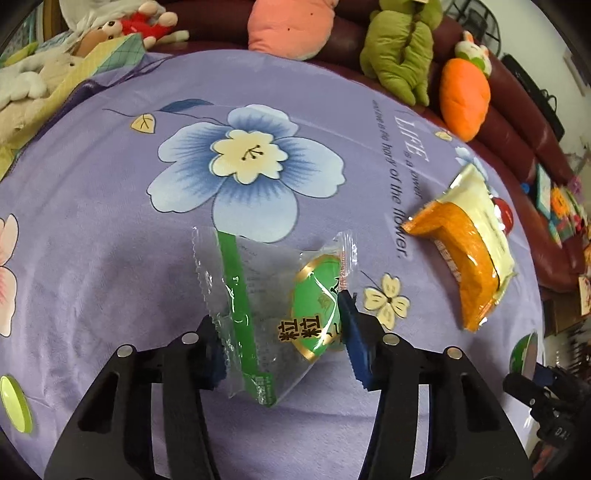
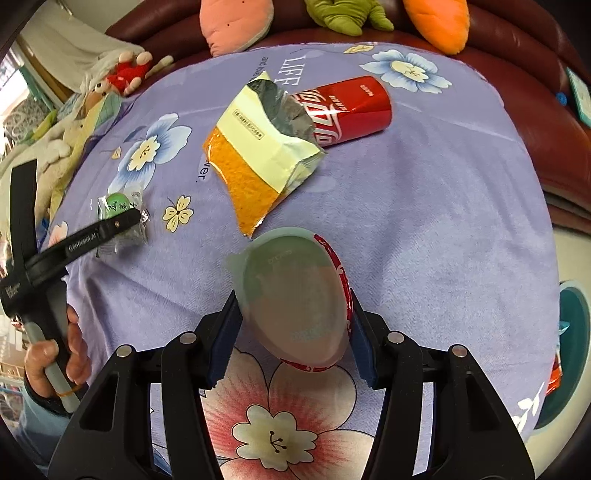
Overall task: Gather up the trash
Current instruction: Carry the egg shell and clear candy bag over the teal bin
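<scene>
A clear and green snack wrapper [image 1: 273,314] lies on the purple flowered cloth [image 1: 110,221] between the fingers of my left gripper [image 1: 284,350], whose blue pads touch its two sides. It also shows in the right wrist view [image 2: 122,221] with the left gripper [image 2: 125,221] on it. My right gripper [image 2: 291,343] is shut on a round cup with a translucent lid and red rim [image 2: 295,299], held tilted above the cloth. An orange and cream chip bag [image 2: 258,155] and a red cola can [image 2: 347,107] lie further back. The bag also shows in the left wrist view [image 1: 465,251].
Plush toys, pink [image 1: 291,26], green [image 1: 402,48] and orange [image 1: 465,96], sit on a dark red sofa [image 2: 535,122] behind the cloth. A teal bin rim [image 2: 569,354] shows at the right edge. A green disc [image 1: 14,402] lies at the left.
</scene>
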The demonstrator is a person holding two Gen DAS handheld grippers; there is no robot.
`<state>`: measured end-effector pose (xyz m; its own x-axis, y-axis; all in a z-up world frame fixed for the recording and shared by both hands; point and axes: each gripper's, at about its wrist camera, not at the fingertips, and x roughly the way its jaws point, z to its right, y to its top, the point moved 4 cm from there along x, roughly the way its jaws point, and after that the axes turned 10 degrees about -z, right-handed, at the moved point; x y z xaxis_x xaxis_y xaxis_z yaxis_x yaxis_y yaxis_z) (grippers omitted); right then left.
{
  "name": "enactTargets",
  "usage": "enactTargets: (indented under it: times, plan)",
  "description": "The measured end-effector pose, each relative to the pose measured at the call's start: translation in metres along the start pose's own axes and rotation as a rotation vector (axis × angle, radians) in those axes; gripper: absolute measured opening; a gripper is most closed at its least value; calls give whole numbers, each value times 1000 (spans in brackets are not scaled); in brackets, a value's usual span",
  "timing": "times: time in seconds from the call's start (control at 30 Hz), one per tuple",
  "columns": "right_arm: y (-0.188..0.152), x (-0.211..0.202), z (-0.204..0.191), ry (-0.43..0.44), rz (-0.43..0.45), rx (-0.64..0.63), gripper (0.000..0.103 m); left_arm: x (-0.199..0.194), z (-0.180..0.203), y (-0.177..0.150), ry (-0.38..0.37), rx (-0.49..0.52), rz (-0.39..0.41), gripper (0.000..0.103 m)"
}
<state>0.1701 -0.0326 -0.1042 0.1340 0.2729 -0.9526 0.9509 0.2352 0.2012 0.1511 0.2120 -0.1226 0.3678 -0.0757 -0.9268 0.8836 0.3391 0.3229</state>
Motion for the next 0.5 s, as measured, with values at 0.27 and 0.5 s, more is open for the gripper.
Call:
enactTargets:
  times: [0.27,0.5]
  plan:
    - [-7,-18,19,14,39,41,52,-15,35,-15,-38,58,0,51]
    - [-20,-42,45,28,95,91,52,-29,84,-31,-68,151,0,51]
